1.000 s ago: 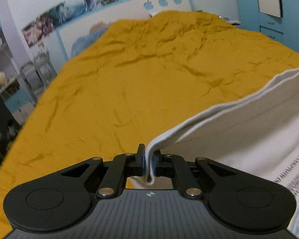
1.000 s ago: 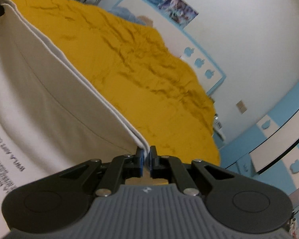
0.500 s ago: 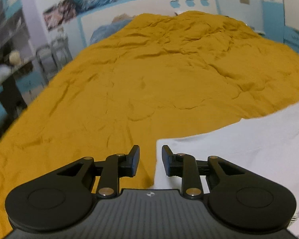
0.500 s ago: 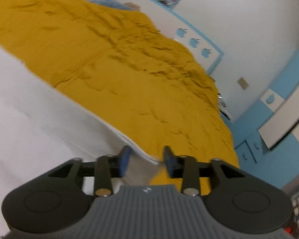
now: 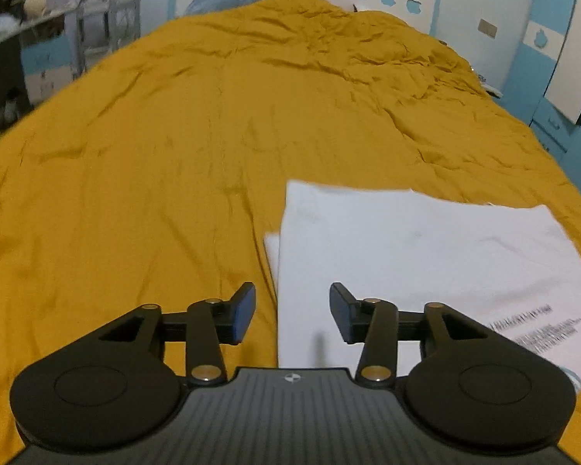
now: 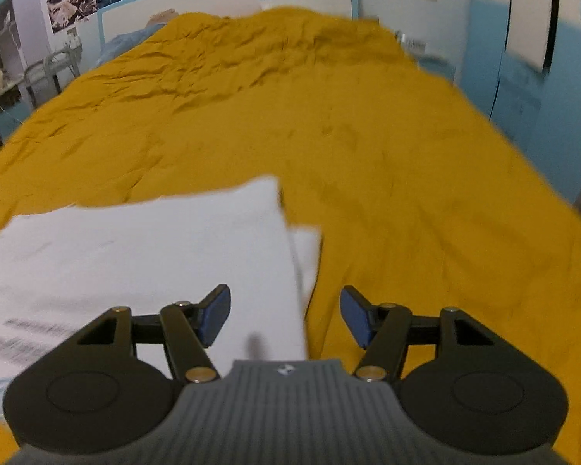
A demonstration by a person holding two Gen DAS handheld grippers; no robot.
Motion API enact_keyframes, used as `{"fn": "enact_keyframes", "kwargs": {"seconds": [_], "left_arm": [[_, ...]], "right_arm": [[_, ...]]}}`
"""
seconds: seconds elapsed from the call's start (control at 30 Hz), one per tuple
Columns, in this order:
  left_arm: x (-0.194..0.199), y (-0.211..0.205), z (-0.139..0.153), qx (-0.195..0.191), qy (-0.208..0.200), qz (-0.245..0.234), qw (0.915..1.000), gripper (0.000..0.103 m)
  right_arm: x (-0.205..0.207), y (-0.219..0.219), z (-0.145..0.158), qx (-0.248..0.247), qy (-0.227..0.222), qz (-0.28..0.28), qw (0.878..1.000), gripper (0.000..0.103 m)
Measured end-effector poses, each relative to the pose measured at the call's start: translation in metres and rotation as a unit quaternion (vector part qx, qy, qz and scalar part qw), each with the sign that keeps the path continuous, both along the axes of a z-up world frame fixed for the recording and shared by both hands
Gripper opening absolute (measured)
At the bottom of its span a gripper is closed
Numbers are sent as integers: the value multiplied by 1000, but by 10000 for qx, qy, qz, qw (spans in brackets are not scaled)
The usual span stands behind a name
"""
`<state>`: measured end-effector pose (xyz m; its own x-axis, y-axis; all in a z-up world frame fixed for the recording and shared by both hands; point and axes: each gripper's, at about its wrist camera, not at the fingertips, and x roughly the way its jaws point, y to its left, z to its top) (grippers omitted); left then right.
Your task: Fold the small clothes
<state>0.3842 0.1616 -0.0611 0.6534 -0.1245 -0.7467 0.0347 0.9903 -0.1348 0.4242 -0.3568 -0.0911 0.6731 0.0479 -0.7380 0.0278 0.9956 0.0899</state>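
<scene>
Mustard-yellow bedspread (image 5: 174, 162) covers the whole bed, rumpled toward the headboard, and the white T-shirt (image 5: 426, 255) lies flat on it near the front edge. Going from the left: the left gripper (image 5: 292, 312) hovers with its jaws spread wide and nothing between them, over the shirt's left border, where a narrow strip of a lower layer peeks out from under the top panel. The shirt reads as a tidy rectangle with small printed text near its right front corner. At its right border the right gripper (image 6: 285, 319) is likewise wide apart and empty, and the same offset under-layer shows there.

I judge that at least one fold is done, since two stacked layers are visible and the top lies smooth. What seems left is a further fold to make the shirt (image 6: 135, 248) compact, perhaps after squaring the uneven edges; both grippers would need a fresh grip first.
</scene>
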Motion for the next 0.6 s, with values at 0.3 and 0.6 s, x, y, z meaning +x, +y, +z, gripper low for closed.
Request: {"fn": "enact_keyframes", "kwargs": {"seconds": [0.3,0.6], "left_arm": [[-61,28,-32,-1230,628,678,9881,59],[-82,49,-72,-3002,1033,1560,9353,61]], "right_arm": [[-85,-35,-27,1015,594,-808,9898,58],[-115,-59,-54,2378,622,-1571,9565,57]]}}
